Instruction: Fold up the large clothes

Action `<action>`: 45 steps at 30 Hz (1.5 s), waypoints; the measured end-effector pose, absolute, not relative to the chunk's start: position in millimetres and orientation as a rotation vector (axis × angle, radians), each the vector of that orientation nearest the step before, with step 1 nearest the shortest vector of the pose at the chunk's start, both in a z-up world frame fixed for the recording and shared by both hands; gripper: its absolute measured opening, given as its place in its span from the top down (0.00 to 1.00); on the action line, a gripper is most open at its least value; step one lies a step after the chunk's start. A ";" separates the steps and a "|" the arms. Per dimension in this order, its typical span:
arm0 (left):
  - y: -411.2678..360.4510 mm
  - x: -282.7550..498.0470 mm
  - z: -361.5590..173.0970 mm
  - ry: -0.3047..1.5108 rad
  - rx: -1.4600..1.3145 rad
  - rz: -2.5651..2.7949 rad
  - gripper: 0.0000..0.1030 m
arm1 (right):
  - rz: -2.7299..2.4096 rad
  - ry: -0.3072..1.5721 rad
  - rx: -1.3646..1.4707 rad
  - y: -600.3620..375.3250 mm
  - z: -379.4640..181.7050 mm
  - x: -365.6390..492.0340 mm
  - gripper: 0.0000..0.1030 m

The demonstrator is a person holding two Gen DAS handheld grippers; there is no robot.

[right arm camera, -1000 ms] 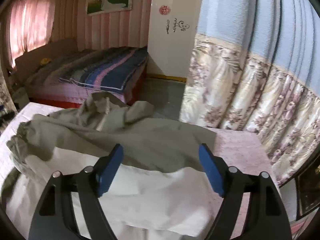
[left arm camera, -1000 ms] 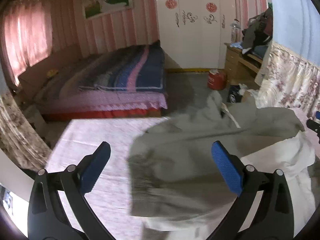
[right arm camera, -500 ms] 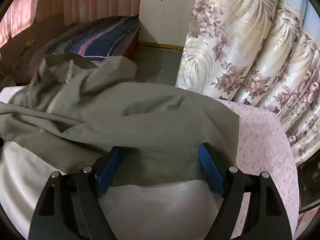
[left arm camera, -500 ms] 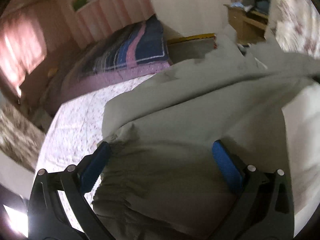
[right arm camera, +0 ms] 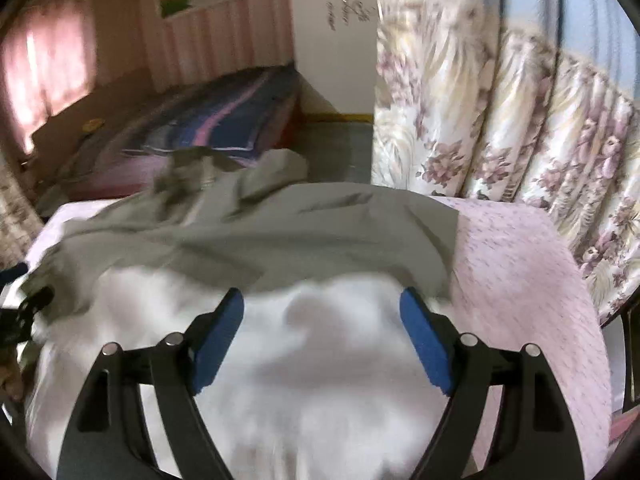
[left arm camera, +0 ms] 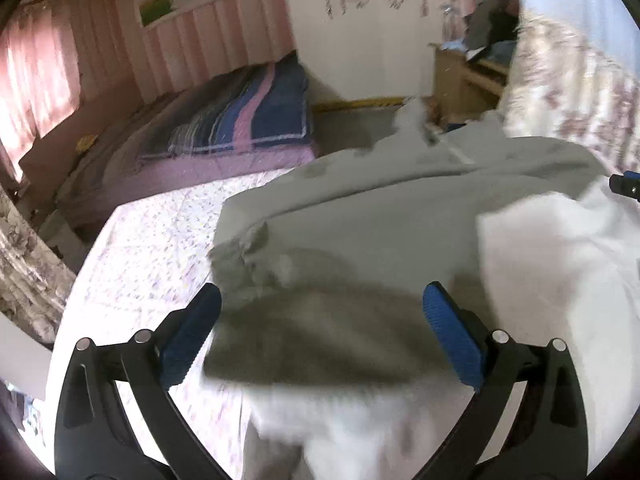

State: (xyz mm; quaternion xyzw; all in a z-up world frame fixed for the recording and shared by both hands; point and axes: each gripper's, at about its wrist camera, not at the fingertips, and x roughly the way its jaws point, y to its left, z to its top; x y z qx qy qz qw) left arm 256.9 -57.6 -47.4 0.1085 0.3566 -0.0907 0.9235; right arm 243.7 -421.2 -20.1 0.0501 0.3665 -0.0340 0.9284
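A large grey-green hooded garment (left arm camera: 360,216) with a white lining (left arm camera: 552,264) lies spread on a pink flowered table cover (left arm camera: 152,248). My left gripper (left arm camera: 320,332) is open and empty, hovering over the garment's left gathered cuff (left arm camera: 244,256). My right gripper (right arm camera: 322,332) is open and empty over the white lining (right arm camera: 320,380), near the grey part's right edge (right arm camera: 400,232). The hood (right arm camera: 192,176) lies at the far side. Both views are blurred by motion.
A flowered curtain (right arm camera: 500,120) hangs close on the right. The table cover's right part (right arm camera: 520,280) shows bare. A bed with a striped blanket (left arm camera: 240,120) stands beyond the table, and a wooden desk (left arm camera: 464,80) at the back right.
Both grippers dipped low toward the garment half a second ago and have pulled back up and away. Both stayed open. The garment lies about as before.
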 end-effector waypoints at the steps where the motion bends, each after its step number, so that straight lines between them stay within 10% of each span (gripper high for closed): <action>1: -55.4 245.2 -43.1 0.718 0.226 -0.194 0.03 | -0.058 0.745 0.097 -421.5 -14.8 227.4 0.21; 18: 62.2 -61.3 -47.1 0.595 0.132 -0.067 0.03 | -0.062 0.688 0.117 -430.4 -26.3 -89.7 0.17; 32: 74.2 -124.9 -80.9 0.671 0.152 -0.135 0.03 | -0.115 0.798 0.179 -448.6 -83.3 -187.4 0.18; 39: 64.3 -108.3 -106.7 0.767 0.064 -0.195 0.04 | -0.100 0.849 0.200 -444.9 -98.8 -183.7 0.64; 45: 53.4 -102.5 -113.6 0.800 0.027 -0.303 0.63 | -0.065 0.841 0.234 -444.8 -93.4 -184.9 0.77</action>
